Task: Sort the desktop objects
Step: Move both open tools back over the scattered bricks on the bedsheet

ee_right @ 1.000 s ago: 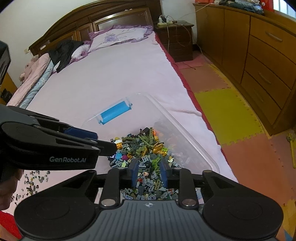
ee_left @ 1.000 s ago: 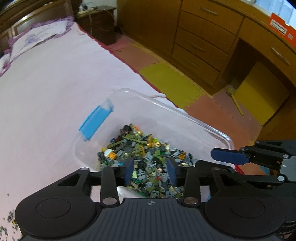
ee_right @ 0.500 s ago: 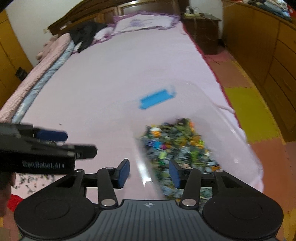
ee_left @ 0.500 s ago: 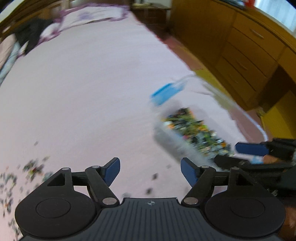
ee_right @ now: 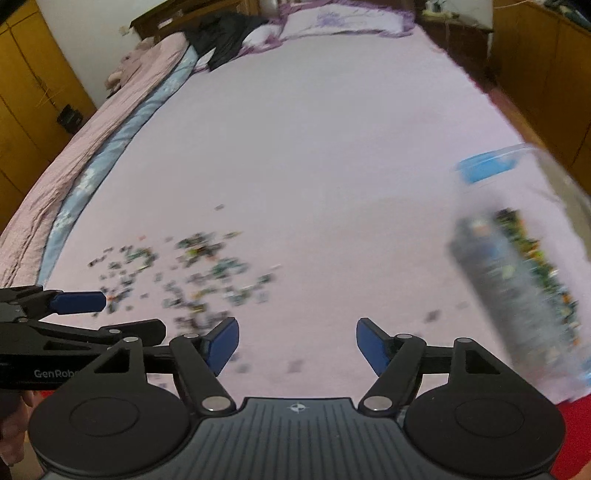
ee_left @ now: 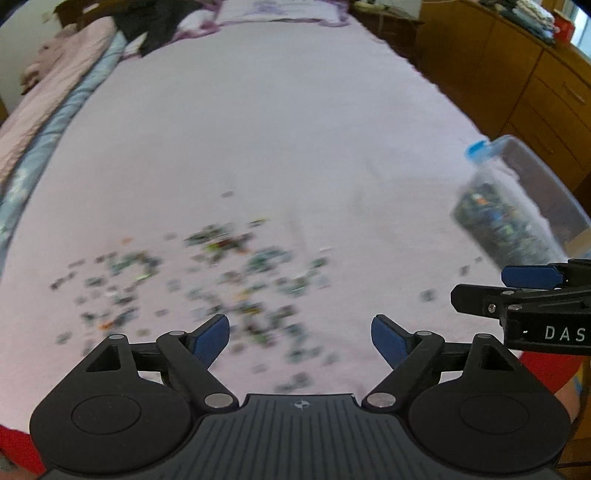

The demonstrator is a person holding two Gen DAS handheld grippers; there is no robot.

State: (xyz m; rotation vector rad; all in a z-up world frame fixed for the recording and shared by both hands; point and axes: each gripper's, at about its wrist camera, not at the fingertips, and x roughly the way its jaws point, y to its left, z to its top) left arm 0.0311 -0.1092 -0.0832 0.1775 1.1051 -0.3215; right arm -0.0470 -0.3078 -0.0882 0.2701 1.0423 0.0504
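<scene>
Several small mixed-colour toy pieces (ee_left: 221, 273) lie scattered on the pink bed sheet (ee_left: 295, 129), blurred by motion. A clear plastic bin (ee_left: 517, 206) with a blue latch, part full of such pieces, stands at the right edge of the bed. My left gripper (ee_left: 300, 334) hangs over the near side of the scatter, its jaws opening with nothing between them. My right gripper (ee_right: 297, 341) is just right of the scatter (ee_right: 199, 273), jaws also opening and empty. The bin (ee_right: 517, 266) shows at right in the right wrist view. Each gripper appears in the other's view: the right gripper (ee_left: 524, 291), the left gripper (ee_right: 74, 314).
Pillows (ee_right: 343, 18) and dark clothing (ee_right: 221, 37) lie at the head of the bed. A folded pink and blue quilt (ee_right: 92, 147) runs along the left side. Wooden drawers (ee_left: 535, 74) stand to the right, and a wooden wardrobe (ee_right: 26, 92) to the left.
Both grippers swung left from above the bin to above the scattered pieces. Both pairs of jaws went from nearly shut to wide apart. The bin now sits at the right edge of each view.
</scene>
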